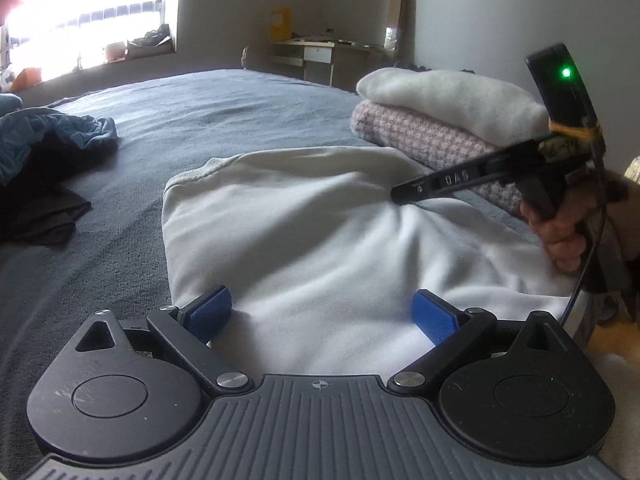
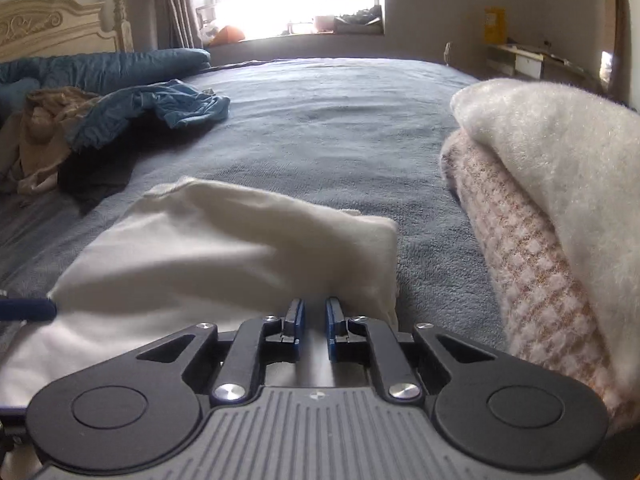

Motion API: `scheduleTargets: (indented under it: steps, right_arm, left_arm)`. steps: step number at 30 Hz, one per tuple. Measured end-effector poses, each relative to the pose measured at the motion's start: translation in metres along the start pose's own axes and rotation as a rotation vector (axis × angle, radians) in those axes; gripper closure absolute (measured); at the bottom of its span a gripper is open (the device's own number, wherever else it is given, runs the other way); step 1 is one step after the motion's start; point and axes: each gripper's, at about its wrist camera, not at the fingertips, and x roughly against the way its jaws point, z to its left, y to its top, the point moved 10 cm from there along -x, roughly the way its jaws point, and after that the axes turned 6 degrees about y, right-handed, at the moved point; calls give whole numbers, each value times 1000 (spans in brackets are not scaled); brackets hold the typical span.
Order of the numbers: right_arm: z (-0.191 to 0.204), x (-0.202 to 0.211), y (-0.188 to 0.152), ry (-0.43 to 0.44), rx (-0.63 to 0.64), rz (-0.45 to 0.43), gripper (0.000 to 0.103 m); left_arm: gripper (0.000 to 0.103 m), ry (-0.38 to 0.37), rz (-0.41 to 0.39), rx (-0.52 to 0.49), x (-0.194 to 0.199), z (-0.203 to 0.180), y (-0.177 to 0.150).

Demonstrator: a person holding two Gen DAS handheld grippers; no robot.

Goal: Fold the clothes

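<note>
A white garment (image 1: 304, 236) lies partly folded on the grey-blue bed; it also shows in the right wrist view (image 2: 208, 240). My left gripper (image 1: 322, 312) is open, its blue pads wide apart over the garment's near edge. My right gripper (image 2: 314, 312) is shut on a pinch of the white garment near its right side; its jaws are nearly together. In the left wrist view the right gripper (image 1: 400, 196) reaches in from the right and its tip presses into the cloth.
A stack of two folded items, a fluffy white one (image 2: 560, 168) on a pink-and-white checked one (image 2: 532, 272), sits to the right. A heap of blue, dark and beige clothes (image 2: 120, 120) lies at the left. A headboard (image 2: 60, 28) and window are behind.
</note>
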Motion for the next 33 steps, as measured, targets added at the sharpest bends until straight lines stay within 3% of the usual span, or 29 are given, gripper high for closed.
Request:
scheduleTargets:
  steps: [2,6,9,11,14,18,20,22,25,28,30,33]
  right_arm:
    - [14,9,17,7,35,-21,86]
    - [51,-7,42,84,120,9,86]
    - [46,-54,42,51,104,93,86]
    - [31,-82,44,24,50,104,89]
    - [32,-80,62,31,-28,87,84]
    - [82,-56,81,195,56,51,84]
    - [111,-67,77,303,60,115,84]
    - [128,-93,69,344,40,191,84]
    - [127,-129,63,289,40,206,91]
    - [102,-119,80,240,-77,134,93]
    - [82,-91,90,193,-58,76,90]
    - [55,-23,93,190,-70,33,87]
  left_arm:
    - [4,-5,-9,2,1,0,-1]
    - [4,-11,-20,9,2,-1,-2]
    - [4,-18,-27,13,3,-1,-2]
    - [4,-21,-28,22,3,1,-2]
    - [4,-28,-27,30,4,1,-2]
    - [4,-30,-31,37,4,1,-2]
    - [4,-33,-37,41,5,1,-2]
    - [4,-38,-45,41,5,2,-3]
    - [4,-39,-58,42,5,4,-3]
    - [4,-56,-65,54,7,4,-3]
    - [3,-72,-70,64,11,5,-1]
    - [2,-108,-92,105,21,7,4]
